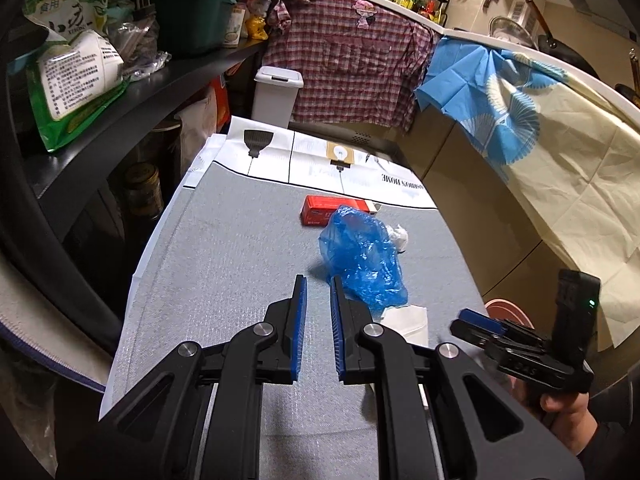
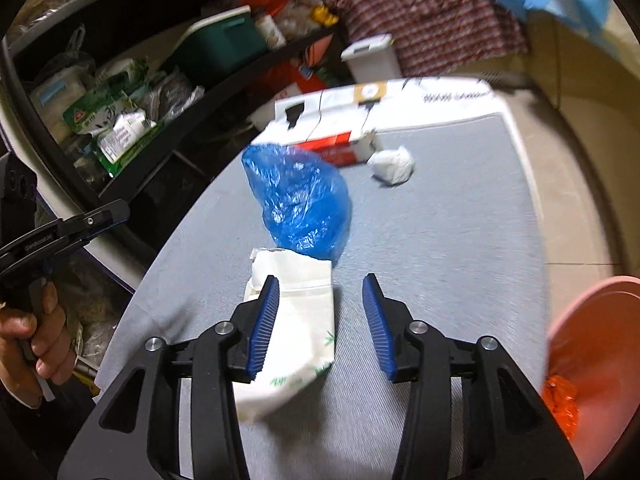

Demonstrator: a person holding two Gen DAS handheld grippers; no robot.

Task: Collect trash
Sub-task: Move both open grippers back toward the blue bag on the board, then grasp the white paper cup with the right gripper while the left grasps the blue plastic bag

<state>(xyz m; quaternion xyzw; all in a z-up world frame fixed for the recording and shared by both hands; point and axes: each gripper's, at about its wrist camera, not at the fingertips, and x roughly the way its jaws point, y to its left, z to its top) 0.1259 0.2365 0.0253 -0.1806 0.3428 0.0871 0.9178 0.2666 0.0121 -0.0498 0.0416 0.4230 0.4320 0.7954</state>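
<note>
My view: a dark shelving unit stacked with packets lines one side of the grey mat; a checked shirt and blue-patterned cloth drape the white counter beyond.

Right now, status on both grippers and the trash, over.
Left gripper jaws near shut, empty. Right gripper jaws open over white wrapper, not gripping. Blue bag, paper wad, red box still on mat. Nothing blocking.
</note>
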